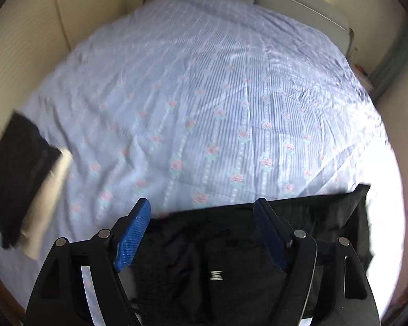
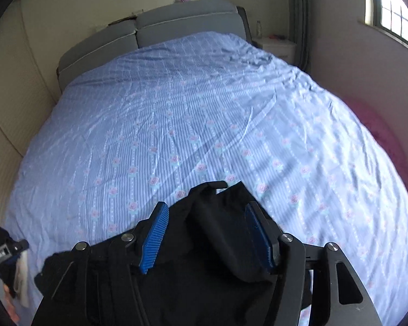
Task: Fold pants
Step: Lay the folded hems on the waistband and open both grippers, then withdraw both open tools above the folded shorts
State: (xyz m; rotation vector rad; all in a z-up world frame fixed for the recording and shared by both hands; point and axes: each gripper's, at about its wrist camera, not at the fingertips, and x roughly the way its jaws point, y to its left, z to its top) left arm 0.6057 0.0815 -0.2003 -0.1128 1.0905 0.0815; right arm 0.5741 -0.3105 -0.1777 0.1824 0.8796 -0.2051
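Pants point(image 2: 220, 244) lie on the bed point(image 2: 204, 125) (near edge), headboard point(image 2: 182, 24) behind, seemingly.

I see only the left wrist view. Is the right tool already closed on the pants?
Observer: No. The right tool is open; a raised bunch of the black pants sits between its fingers, not pinched.
Operator: Where on the bed is this bunch?
Observer: At the near end of the blue floral bedspread, far from the grey headboard.
Operator: What is beside the bed there?
Observer: Something pink lies past the bed's right edge.
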